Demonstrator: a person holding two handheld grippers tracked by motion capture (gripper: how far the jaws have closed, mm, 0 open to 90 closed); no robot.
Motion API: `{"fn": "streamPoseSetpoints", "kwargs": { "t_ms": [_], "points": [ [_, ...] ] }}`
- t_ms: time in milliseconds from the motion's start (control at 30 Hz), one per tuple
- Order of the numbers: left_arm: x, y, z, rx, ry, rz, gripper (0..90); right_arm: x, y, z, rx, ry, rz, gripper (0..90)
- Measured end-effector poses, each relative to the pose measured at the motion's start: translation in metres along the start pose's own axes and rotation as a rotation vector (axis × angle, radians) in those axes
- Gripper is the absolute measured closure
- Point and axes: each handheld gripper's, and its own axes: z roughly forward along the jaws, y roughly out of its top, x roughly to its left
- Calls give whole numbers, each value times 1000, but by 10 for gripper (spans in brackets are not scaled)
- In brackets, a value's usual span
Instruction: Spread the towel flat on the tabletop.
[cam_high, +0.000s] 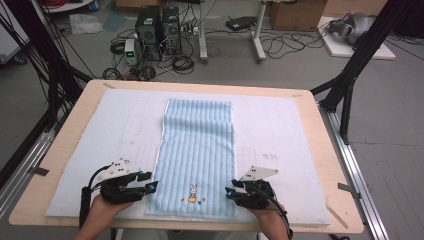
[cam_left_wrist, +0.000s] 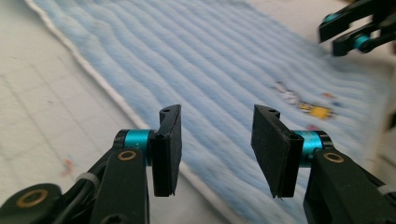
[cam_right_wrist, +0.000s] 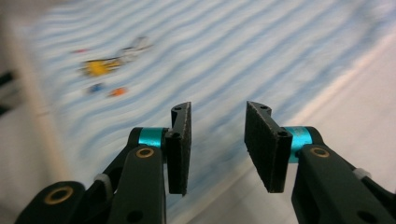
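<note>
The left gripper stood part open and empty at the towel's near left corner; the right gripper stood likewise open and empty at the near right corner. The towel lay flat on the mat, its long axis running away from the person, far end folded, rabbit by the near edge.

Towel on pad, pad on worktop.
The towel lies lengthwise down the pad's middle, its far end folded back onto itself. The left gripper sits just beside its near left corner, the right gripper at its near right corner.
</note>
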Motion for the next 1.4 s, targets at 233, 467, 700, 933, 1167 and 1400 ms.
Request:
{"fn": "streamPoseSetpoints", "kwargs": {
  "t_ms": [233,467,700,933,1167,1400],
  "points": [
    [-1,-2,20,102,41,51,754,-4,3,15,25,-90,37,807],
    [-15,-10,4,141,-57,98,874,1,-4,0,87,26,19,864],
    [-23,-18,-13,177,-171,78,864,8,-15,-18,138,120,7,810],
    [-6,-3,-8,50,-69,21,613,-3,-5,-15,-12,39,52,665],
    [15,16,9,-2,-24,5,597,5,13,21,20,63,-34,754],
    [29,25,27,8,-5,-17,586,4,15,20,123,174,-108,863]
  ]
}}
